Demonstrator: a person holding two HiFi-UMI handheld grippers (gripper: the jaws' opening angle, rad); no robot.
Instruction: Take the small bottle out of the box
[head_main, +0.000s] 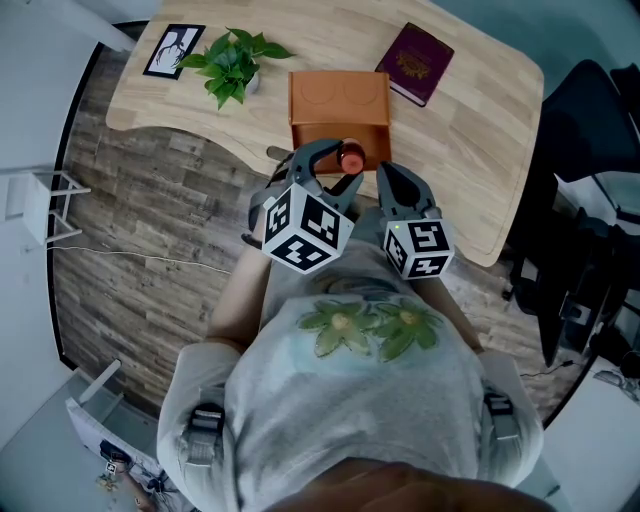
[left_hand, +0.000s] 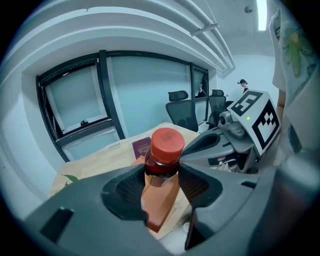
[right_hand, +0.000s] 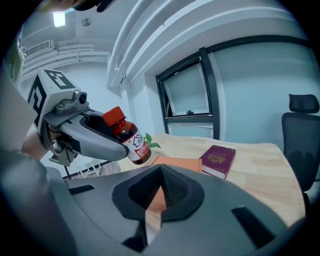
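Note:
My left gripper (head_main: 335, 170) is shut on a small dark bottle with a red cap (head_main: 350, 158) and holds it in the air in front of the orange box (head_main: 338, 108). In the left gripper view the bottle (left_hand: 162, 159) sits between the two pads by its neck. In the right gripper view the bottle (right_hand: 127, 135) hangs from the left gripper (right_hand: 107, 136), its white label showing. My right gripper (head_main: 395, 182) is shut with nothing in it, just right of the bottle; its jaws (right_hand: 159, 192) meet with the box (right_hand: 177, 164) behind them.
A wooden table (head_main: 470, 120) carries the box, a dark red book (head_main: 415, 63), a small potted plant (head_main: 232, 62) and a framed picture (head_main: 174, 50). Black office chairs (head_main: 585, 180) stand at the right. A white rack (head_main: 40, 200) stands on the floor at the left.

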